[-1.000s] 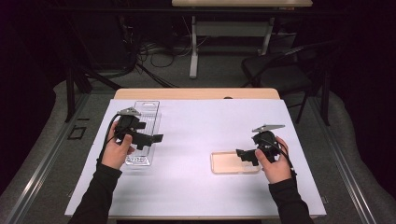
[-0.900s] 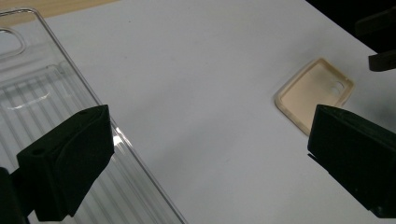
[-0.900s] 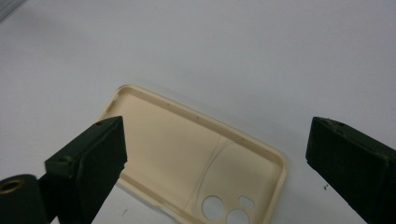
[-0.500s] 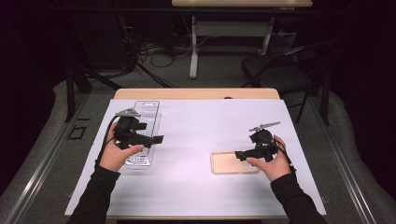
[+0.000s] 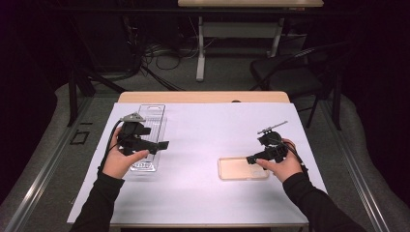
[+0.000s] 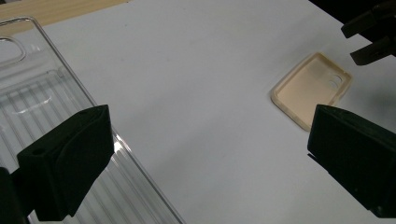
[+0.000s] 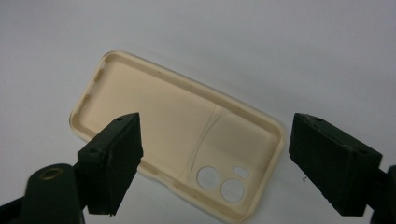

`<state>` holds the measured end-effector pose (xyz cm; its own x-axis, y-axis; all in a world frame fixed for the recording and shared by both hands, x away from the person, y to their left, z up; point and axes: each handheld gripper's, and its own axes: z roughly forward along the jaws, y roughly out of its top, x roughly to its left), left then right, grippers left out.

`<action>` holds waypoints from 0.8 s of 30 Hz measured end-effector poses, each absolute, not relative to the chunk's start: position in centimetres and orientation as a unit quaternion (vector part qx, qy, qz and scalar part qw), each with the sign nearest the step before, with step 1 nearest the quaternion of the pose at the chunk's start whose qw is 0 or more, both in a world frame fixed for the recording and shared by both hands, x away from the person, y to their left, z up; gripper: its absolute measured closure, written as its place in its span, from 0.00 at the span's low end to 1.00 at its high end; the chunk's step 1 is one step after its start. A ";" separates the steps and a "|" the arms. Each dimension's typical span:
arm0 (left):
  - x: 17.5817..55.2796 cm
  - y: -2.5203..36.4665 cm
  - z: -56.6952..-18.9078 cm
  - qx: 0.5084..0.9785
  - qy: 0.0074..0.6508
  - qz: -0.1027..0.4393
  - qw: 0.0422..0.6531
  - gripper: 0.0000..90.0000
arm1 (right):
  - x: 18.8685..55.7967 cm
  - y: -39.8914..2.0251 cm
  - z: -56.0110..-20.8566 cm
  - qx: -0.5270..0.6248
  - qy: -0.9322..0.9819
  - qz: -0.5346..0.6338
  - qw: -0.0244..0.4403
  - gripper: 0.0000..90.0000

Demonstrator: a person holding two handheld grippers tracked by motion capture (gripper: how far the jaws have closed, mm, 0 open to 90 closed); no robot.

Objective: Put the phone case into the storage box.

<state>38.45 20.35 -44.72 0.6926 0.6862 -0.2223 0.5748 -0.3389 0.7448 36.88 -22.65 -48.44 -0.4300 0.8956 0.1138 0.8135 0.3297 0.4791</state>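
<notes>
White-covered table (image 5: 203, 145) in a dark room.
Right gripper (image 5: 251, 159) had dipped toward the phone case (image 5: 239, 169), open jaws just closing; left gripper (image 5: 164, 144) stayed open over clear packaging (image 5: 150, 121).

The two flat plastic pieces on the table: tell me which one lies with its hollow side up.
The cream phone case near the right gripper: its raised rim and camera holes show its inside facing up. The other is a clear ribbed tray under the left gripper.

Your right gripper (image 5: 250, 159) now sits lower and closer over the beige phone case (image 5: 239, 169) than a second ago, and its jaws have just been closing. The case's camera-hole end lies between the fingers (image 7: 114, 163), which are not pressing on it.
</notes>
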 end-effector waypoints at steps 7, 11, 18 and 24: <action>38.4 20.4 -44.8 0.815 0.390 0.063 0.423 0.02 | 37.3 -23.0 -48.5 0.543 0.811 0.208 0.067 0.30; 38.5 20.4 -44.9 0.816 0.390 0.063 0.422 0.03 | 37.6 -23.3 -48.8 0.546 0.812 0.196 0.064 0.33; 38.5 20.3 -45.0 0.817 0.390 0.062 0.419 0.04 | 38.2 -23.5 -48.8 0.556 0.811 0.170 0.056 0.35; 38.4 20.2 -45.0 0.819 0.389 0.061 0.418 0.04 | 38.4 -23.3 -49.3 0.550 0.819 0.156 0.049 0.44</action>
<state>38.44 20.23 -45.00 0.6903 0.6875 -0.2255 0.5863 -0.3488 0.7312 38.39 -23.34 -49.26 -0.3894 0.9164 0.0922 0.8861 0.3455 0.3089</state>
